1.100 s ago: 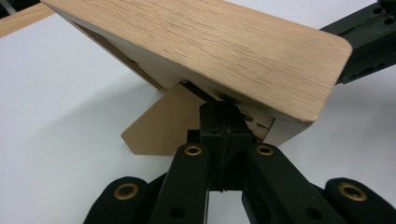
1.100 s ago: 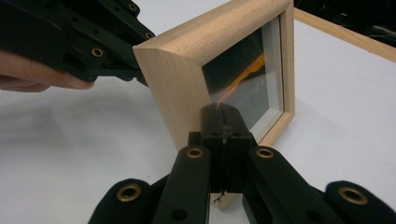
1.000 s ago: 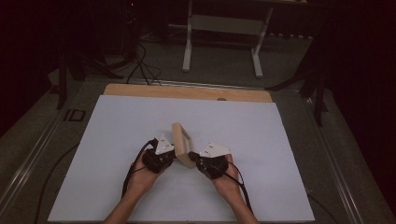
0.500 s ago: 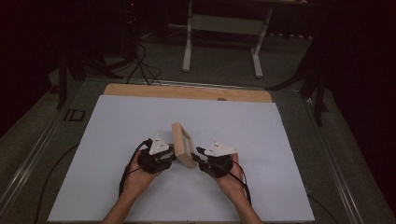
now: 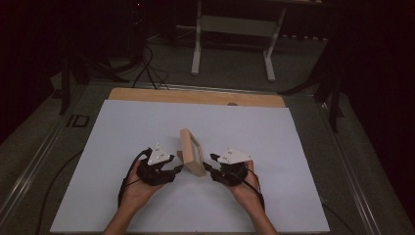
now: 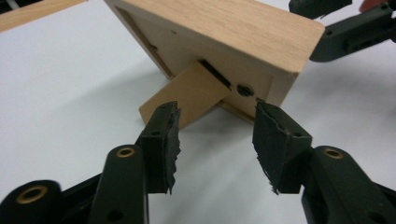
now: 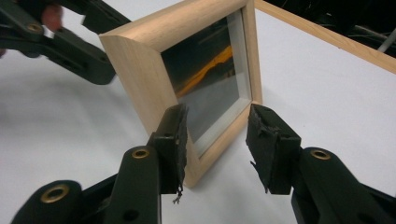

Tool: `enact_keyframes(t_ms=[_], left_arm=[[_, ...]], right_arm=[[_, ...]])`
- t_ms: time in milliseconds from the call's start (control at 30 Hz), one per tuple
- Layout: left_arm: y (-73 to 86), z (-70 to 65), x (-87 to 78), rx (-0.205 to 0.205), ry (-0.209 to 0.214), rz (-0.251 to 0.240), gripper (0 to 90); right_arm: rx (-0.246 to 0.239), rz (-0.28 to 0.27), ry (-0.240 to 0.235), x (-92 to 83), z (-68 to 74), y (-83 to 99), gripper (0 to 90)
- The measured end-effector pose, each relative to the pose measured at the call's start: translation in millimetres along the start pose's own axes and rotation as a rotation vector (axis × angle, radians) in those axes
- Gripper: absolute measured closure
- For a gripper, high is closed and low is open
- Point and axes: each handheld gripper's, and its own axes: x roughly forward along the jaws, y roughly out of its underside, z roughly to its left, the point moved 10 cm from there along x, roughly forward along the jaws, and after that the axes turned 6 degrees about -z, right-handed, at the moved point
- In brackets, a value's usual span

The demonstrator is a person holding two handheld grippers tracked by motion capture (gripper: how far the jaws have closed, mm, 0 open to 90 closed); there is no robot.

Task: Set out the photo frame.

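A light wooden picture frame point(image 5: 192, 152) stands tilted on the white sheet, propped on its back leg point(image 6: 187, 95). My left gripper point(image 5: 177, 169) is open just left of it; in the left gripper view its jaws point(image 6: 215, 126) face the frame's back point(image 6: 224, 37) with nothing between the pads. My right gripper point(image 5: 208, 164) is open just right of the frame. In the right gripper view the glass front point(image 7: 210, 79) and the lower edge show in the gap of that gripper point(image 7: 216, 126), and the pads are clear of the wood. Both pairs of jaws have just been opening.
The white sheet point(image 5: 122, 132) covers the table, with a wooden strip point(image 5: 195, 96) along its far edge. Beyond it are a dark floor, cables point(image 5: 147, 68) and a white metal stand point(image 5: 235, 29). Open sheet lies on every side of the frame.
Both grippers were shut against the frame's sides and have opened and drawn slightly back. The frame now stands on its own leg.
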Motion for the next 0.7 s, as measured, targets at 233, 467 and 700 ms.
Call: enact_keyframes(t_ms=[233,467,700], left_arm=[[2.0,-5.2,-7.1,-0.026,0.003,-0.009,41.2],[-2.8,-14.8,-7.5,-0.041,0.019,-0.030,36.8],[-8.9,-24.6,-0.1,-0.032,0.008,-0.028,35.2]], right_arm=[[0.003,-0.001,0.000,-1.2,-1.9,0.5,56.1],[0.006,-0.003,0.002,-1.6,-2.6,-0.2,54.8],[0.013,-0.009,0.007,-3.1,-4.9,-1.3,53.2]])
